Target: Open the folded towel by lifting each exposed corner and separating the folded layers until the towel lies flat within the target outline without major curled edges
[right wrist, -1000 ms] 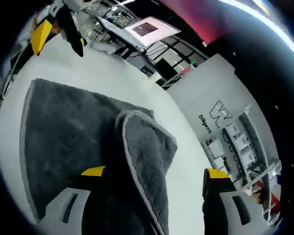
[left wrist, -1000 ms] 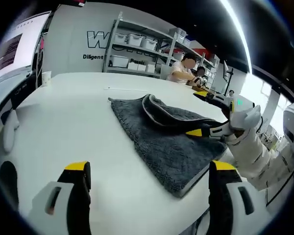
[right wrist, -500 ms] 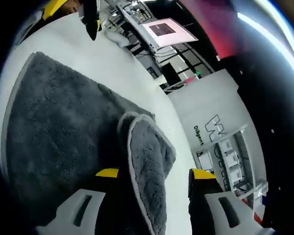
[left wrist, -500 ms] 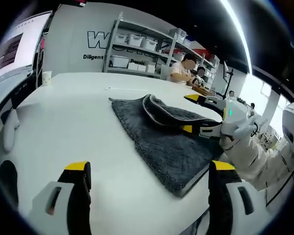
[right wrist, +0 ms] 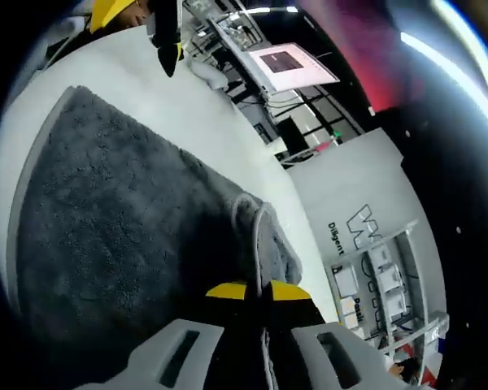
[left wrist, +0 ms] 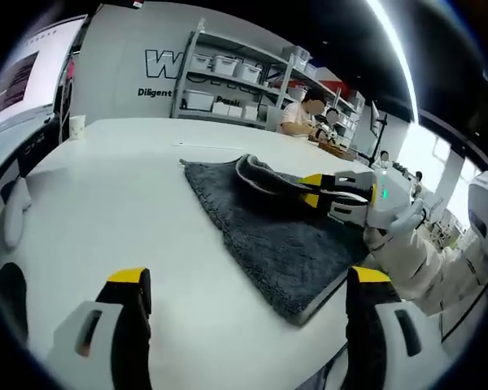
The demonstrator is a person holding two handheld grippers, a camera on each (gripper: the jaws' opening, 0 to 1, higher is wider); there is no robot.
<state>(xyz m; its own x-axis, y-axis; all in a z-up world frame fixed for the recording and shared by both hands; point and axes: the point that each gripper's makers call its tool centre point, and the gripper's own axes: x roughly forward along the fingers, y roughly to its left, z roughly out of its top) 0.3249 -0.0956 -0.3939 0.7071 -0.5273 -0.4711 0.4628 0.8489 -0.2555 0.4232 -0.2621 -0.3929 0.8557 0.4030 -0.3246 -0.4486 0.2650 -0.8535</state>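
The grey towel (left wrist: pixel 268 219) lay on the white counter (left wrist: pixel 122 187), toward its near-right edge as the left gripper view had it. Most of the towel was spread as a single flat layer, but along the side farthest from the left tool (left wrist: pixel 244 313) a folded flap (left wrist: pixel 264 175) stood humped on top of that layer, its pale hem curling over.

The right tool (right wrist: pixel 256 292) had its two yellow tips drawn together on the hem of that flap; in the right gripper view the tips met with the cloth edge between them, so it looked clamped on the fold. In the left gripper view the same tool reached in from the right of the towel, tips together at the flap.

The left tool was well short of the towel, above bare counter, its jaws standing wide apart with nothing between them.

By my judgement the task was partway along: the broad layer was out flat, while the gripped flap had yet to be peeled back and laid down. No target outline could be made out on the counter, so whether the towel sat within it could not be told. Curled edges at the flap were left to smooth.
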